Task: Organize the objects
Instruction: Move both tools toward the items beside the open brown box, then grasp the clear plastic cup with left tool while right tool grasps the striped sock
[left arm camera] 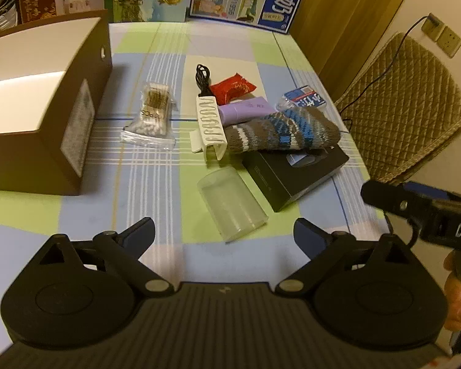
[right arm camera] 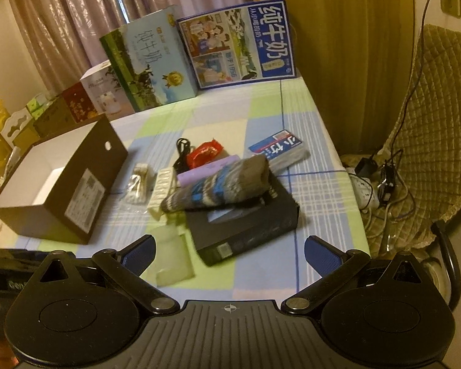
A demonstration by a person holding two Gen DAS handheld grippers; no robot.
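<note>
We are holding left tongs (left arm camera: 223, 230) and right tongs (right arm camera: 229, 248) wide, gripping nothing. Cardboard box (left arm camera: 50, 141) sitting empty; sock (left arm camera: 279, 130), clear cup (left arm camera: 232, 204), swabs (left arm camera: 149, 117) lying right of box on worktop (left arm camera: 156, 203). Sorting seemingly not started.

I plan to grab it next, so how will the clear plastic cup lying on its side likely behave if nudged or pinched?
The clear cup lies on its side on the tablecloth, so a nudge would probably roll it. Its walls look thin and see-through, so it is likely light and may flex under a hard pinch. The smooth plastic could slip between the left gripper pads.
</note>
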